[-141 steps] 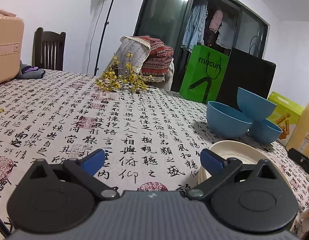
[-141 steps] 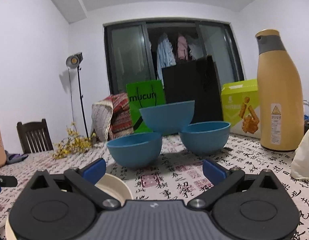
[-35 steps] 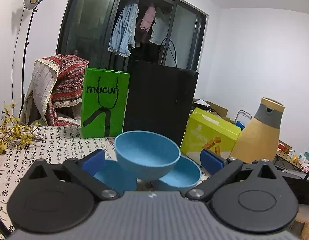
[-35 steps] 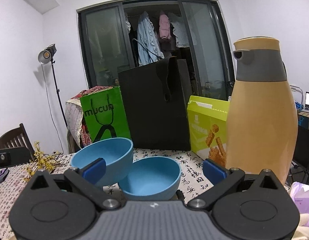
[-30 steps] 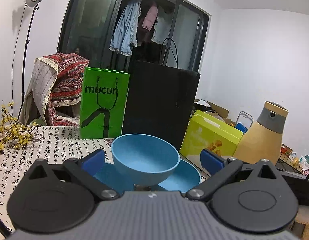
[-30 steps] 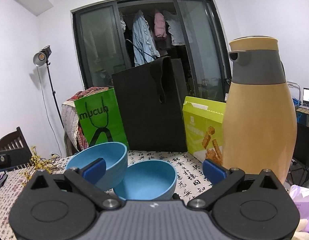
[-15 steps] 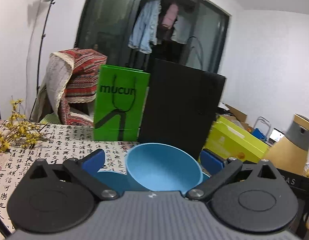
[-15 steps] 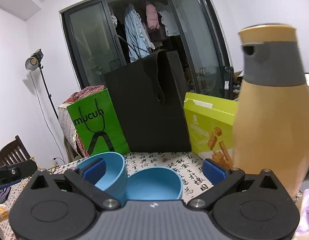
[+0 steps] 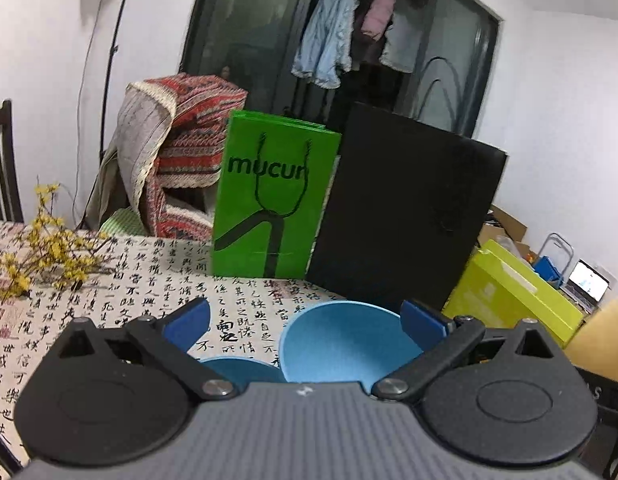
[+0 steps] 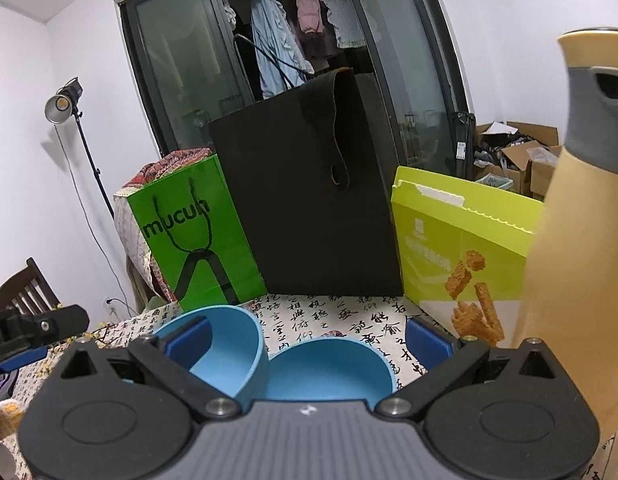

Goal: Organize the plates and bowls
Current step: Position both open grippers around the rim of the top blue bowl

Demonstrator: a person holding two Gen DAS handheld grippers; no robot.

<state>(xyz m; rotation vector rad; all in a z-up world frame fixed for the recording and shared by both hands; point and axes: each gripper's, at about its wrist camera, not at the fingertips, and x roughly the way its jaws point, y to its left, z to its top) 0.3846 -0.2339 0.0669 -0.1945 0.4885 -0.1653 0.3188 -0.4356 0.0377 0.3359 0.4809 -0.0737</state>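
Three blue bowls sit clustered on the calligraphy-print tablecloth (image 9: 141,272). In the left wrist view a tilted bowl (image 9: 341,344) leans over a lower bowl (image 9: 241,368). My left gripper (image 9: 305,322) is open right over them, and the tilted bowl's rim lies between the blue fingertips (image 9: 187,322). In the right wrist view the tilted bowl (image 10: 229,360) rests against an upright bowl (image 10: 329,368). My right gripper (image 10: 309,340) is open, with its left fingertip in front of the tilted bowl's mouth. The gripper bodies hide the bowls' bases.
Behind the bowls stand a green "mucun" bag (image 9: 269,200), a black bag (image 10: 309,208) and a yellow-green snack box (image 10: 461,248). A tall tan thermos (image 10: 581,280) is close on the right. Yellow flowers (image 9: 45,256) lie far left. The left gripper's body (image 10: 29,332) shows at the left edge.
Both grippers have moved in closer to the bowl cluster, and the bowls now sit low between the fingertips. The cream plate seen earlier is out of view.
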